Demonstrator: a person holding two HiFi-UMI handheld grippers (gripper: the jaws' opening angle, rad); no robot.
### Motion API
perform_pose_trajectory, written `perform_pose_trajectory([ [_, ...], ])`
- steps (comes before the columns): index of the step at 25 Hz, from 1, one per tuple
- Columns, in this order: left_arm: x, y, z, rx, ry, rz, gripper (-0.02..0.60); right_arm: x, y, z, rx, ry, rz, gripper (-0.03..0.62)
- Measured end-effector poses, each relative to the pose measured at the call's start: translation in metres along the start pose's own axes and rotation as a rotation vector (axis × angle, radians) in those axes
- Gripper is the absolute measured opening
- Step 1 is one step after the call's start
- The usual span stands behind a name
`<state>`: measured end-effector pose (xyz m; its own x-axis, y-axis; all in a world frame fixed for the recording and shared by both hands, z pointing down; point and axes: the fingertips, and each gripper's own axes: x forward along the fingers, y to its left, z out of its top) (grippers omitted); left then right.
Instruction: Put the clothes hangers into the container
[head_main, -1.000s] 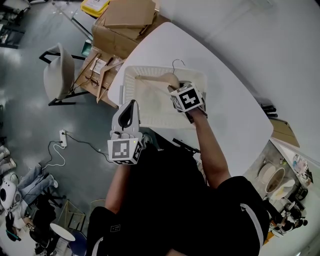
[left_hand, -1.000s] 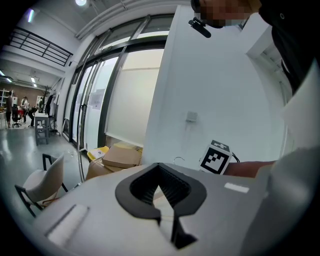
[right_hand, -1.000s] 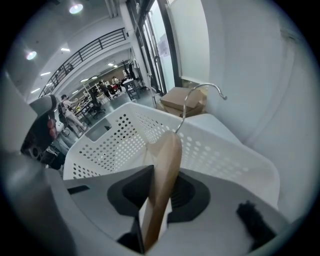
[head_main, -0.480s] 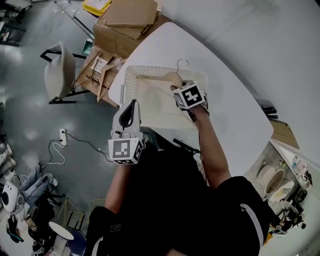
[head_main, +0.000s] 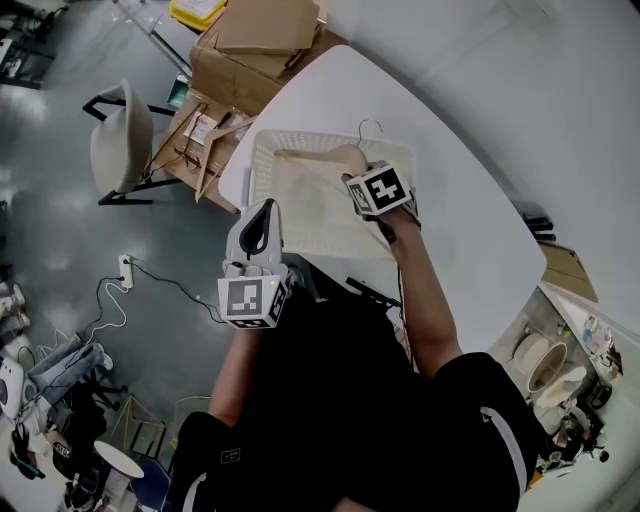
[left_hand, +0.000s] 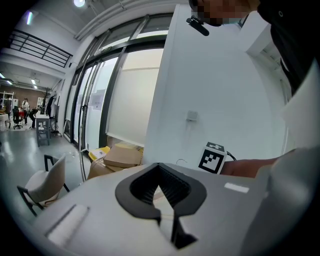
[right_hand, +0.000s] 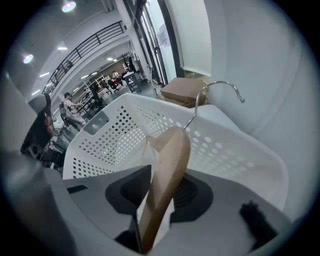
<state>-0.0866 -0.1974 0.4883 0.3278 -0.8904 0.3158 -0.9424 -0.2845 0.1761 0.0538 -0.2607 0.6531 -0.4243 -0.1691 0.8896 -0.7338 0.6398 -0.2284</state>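
Wooden hanger (right_hand: 172, 145) is let loose in the white basket (right_hand: 115, 130), the right gripper (right_hand: 170, 172) fingers having just been opening around it; left gripper (left_hand: 160, 180) fingers are kept shut.

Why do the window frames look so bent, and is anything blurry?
Left gripper view: the wide-angle lens bows the window frames and darkens the corners. Right gripper view: the close hanger looks soft, the basket sharper. Head view: even light.

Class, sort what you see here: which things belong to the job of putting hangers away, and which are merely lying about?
Belongs to the job:
wooden hanger
white perforated basket

Lying about:
cardboard boxes
chair
power strip on the floor
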Motion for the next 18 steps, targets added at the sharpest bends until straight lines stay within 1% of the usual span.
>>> perform_pose_trajectory([
  [10,-0.004,0.001,0.001,-0.011,-0.013,-0.002,0.006,-0.005,-0.005,-0.002,0.007,-0.014,-0.022,0.152],
  [18,-0.012,-0.007,0.007,-0.002,-0.033,-0.015,0.006,-0.021,-0.004,-0.001,0.006,-0.047,-0.038,0.158],
])
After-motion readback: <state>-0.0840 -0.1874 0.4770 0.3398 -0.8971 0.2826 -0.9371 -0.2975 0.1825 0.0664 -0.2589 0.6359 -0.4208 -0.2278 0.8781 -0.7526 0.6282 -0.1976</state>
